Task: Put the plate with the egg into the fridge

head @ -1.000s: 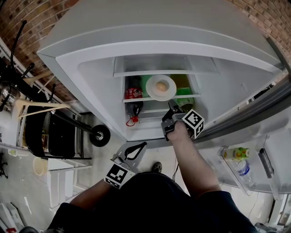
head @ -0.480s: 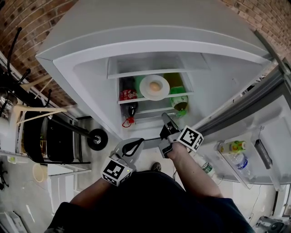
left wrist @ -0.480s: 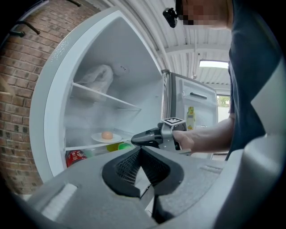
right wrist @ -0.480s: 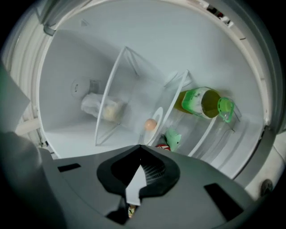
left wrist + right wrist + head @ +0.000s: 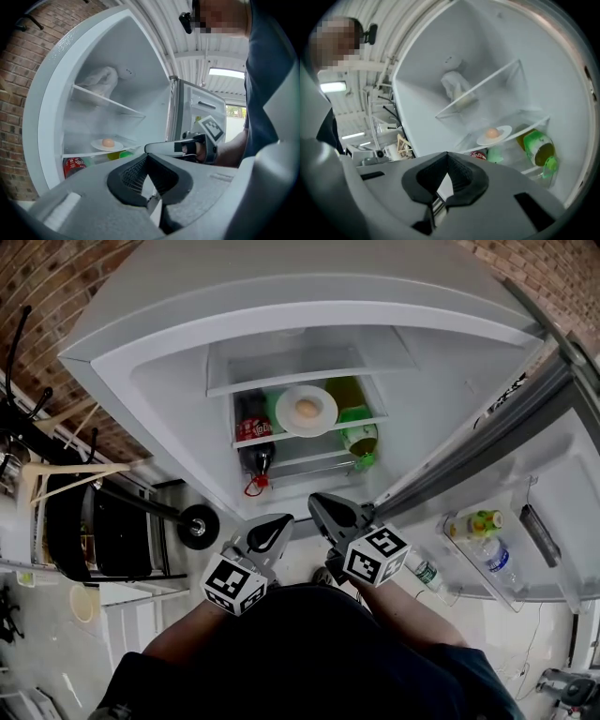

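1 fridge [image 5: 178, 395] is seen, with 1 plate [image 5: 324, 418] and 1 egg [image 5: 307, 408] counted inside it. 2 grippers are counted, the left gripper [image 5: 281, 524] and the right gripper [image 5: 319, 502]. 2 bottles are seen under the plate's shelf, a cola bottle [image 5: 251, 442] and a green-capped bottle [image 5: 360, 439]; 3 more are counted at the door: a yellow-green bottle [image 5: 476, 523], a clear bottle [image 5: 497, 559] and a green-labelled bottle [image 5: 427, 573]

Plate [image 5: 328, 414] with egg [image 5: 307, 408] on fridge shelf [image 5: 281, 438], bottles [image 5: 361, 439] seemingly beneath.

the plate [image 5: 324, 416] with the egg [image 5: 307, 408] is seen shelved inside the fridge [image 5: 169, 395], at 12 o'clock from the right gripper [image 5: 323, 510].
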`<move>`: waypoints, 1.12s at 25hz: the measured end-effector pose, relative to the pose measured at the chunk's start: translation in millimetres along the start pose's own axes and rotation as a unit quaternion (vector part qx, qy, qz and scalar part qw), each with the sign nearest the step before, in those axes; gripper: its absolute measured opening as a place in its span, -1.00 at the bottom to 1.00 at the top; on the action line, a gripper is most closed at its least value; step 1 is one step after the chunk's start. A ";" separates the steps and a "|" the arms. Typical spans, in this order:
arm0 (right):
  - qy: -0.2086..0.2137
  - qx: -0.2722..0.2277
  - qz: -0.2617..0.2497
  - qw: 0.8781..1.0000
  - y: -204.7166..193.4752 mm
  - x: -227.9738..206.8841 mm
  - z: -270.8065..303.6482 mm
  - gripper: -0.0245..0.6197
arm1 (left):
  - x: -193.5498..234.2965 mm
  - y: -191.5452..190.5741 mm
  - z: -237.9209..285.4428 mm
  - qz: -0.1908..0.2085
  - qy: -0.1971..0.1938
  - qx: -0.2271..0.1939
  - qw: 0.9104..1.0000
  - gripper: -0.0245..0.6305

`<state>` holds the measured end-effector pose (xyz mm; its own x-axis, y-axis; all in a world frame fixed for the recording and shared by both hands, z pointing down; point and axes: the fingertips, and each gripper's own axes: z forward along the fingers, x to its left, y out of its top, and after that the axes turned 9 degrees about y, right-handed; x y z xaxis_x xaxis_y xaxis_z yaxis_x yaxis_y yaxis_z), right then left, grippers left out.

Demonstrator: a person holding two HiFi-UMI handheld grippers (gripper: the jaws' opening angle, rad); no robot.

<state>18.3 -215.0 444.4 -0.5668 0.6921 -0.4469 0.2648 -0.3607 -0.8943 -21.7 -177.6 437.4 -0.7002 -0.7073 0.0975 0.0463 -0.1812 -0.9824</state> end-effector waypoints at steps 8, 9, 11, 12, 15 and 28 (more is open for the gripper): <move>0.017 0.048 -0.150 0.987 -7.4 33.0 -9.4 -0.90 | -9.9 5.3 -2.6 0.002 -0.007 -0.004 1.000 -0.91; 0.017 0.052 -0.157 0.986 -10.2 34.7 -10.6 -0.90 | -11.3 4.3 -3.3 0.002 -0.008 -0.003 1.000 -0.91; 0.015 0.056 -0.164 0.985 -13.8 35.7 -13.1 -0.90 | -13.1 2.4 -4.5 0.002 -0.008 -0.002 1.000 -0.91; 0.013 0.057 -0.166 0.984 -14.7 35.4 -14.1 -0.90 | -13.3 2.0 -5.0 0.002 -0.008 -0.001 1.000 -0.91; 0.012 0.060 -0.172 0.983 -15.6 35.4 -14.8 -0.90 | -12.3 2.3 -6.2 0.002 -0.006 -0.002 1.000 -0.91; 0.023 0.064 -0.185 0.980 -17.5 43.2 -11.8 -0.90 | -14.1 4.3 -7.5 0.005 -0.002 -0.007 1.000 -0.91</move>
<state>-1.6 -171.4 440.6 -0.5696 0.8164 -0.0954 -0.0550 -0.1536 -0.9866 -16.9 -163.3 430.6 -0.6963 -0.7123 0.0883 0.0435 -0.1646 -0.9854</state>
